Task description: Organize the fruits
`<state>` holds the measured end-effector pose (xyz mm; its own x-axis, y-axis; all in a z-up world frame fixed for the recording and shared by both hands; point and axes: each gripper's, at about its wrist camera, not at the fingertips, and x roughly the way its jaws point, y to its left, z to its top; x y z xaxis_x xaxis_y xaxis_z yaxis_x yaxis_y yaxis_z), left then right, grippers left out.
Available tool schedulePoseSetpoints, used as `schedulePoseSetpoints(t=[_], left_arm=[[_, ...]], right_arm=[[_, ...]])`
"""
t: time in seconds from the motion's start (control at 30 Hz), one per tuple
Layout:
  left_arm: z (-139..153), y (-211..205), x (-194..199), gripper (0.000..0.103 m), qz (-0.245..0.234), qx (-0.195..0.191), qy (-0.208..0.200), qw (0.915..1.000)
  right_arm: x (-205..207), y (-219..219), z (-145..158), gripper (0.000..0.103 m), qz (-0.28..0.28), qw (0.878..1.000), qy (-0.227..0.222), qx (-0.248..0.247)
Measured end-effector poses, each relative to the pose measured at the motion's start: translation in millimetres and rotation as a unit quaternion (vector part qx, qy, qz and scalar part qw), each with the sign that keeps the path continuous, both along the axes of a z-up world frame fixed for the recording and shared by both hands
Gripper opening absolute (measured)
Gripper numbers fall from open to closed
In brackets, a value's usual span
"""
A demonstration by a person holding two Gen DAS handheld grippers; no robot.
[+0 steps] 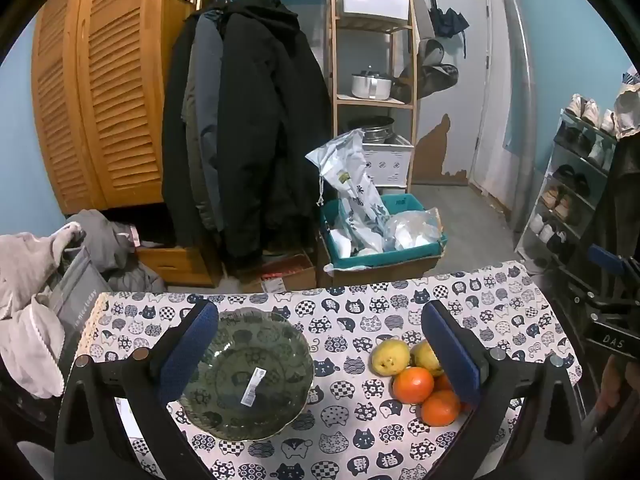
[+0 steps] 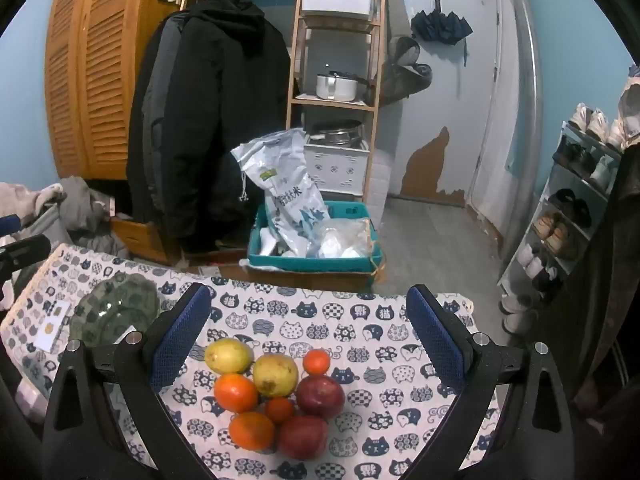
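Bench under a white cloth printed with navy cat faces (image 2: 360,320). Left tongs (image 1: 320,344) spread wide, holding nothing, above a scalloped green glass bowl (image 1: 248,372). Right tongs (image 2: 308,332) also wide and empty, over the fruit cluster: two yellow pears (image 2: 276,374), oranges (image 2: 236,392), two dark red apples (image 2: 320,396), all touching, beside the bowl.

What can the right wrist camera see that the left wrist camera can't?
Only the right wrist view shows the two red apples and the whole fruit pile, framed by the open right gripper.

Only the left wrist view shows the white sticker inside the green glass bowl, with the open left gripper over it.

Both show the bowl, yellow pears, oranges and the cat tablecloth.
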<state>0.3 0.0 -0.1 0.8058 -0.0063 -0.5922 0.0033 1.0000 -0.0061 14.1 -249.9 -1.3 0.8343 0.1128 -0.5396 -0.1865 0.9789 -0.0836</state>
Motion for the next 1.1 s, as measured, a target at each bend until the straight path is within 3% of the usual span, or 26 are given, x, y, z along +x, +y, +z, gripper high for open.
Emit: schedulePoseSetpoints(t=[1.1], left_arm=[[6.0, -2.2, -3.7, 0.102, -0.008, -0.003, -0.005, 1.0]], right_arm=[[0.6, -1.7, 2.0, 0.096, 0.001, 1.0, -0.002, -0.003]])
